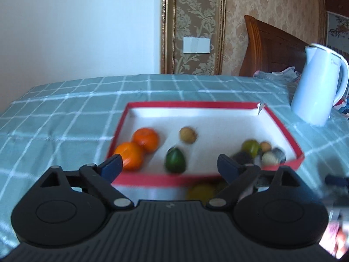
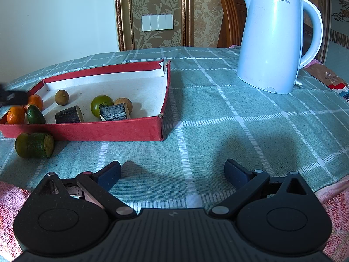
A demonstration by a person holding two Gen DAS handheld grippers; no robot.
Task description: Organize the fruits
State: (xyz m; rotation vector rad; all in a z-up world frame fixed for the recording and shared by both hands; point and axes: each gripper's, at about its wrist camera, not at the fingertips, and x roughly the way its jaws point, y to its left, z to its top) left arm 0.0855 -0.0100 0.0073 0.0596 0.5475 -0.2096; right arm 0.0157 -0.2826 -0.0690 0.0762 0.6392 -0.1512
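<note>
A red box (image 1: 192, 104) with a white floor holds two oranges (image 1: 146, 139), a dark green fruit (image 1: 175, 160), a brown round fruit (image 1: 188, 134) and, at its right, a green tomato (image 1: 250, 147) among blurred dark pieces. My left gripper (image 1: 170, 166) hovers open over the box's near edge, with nothing between its fingers. In the right wrist view the box (image 2: 87, 128) lies at the left. A lime (image 2: 21, 145) and a green cut piece (image 2: 41, 145) rest on the cloth in front of it. My right gripper (image 2: 172, 171) stands open over bare cloth.
A white kettle (image 2: 272, 39) stands at the back right on the green checked tablecloth (image 2: 218, 113). A wooden headboard (image 1: 268, 45) and patterned wall lie behind. Pink cloth (image 2: 11, 207) shows at the near corners. A printed packet (image 2: 327, 78) lies right of the kettle.
</note>
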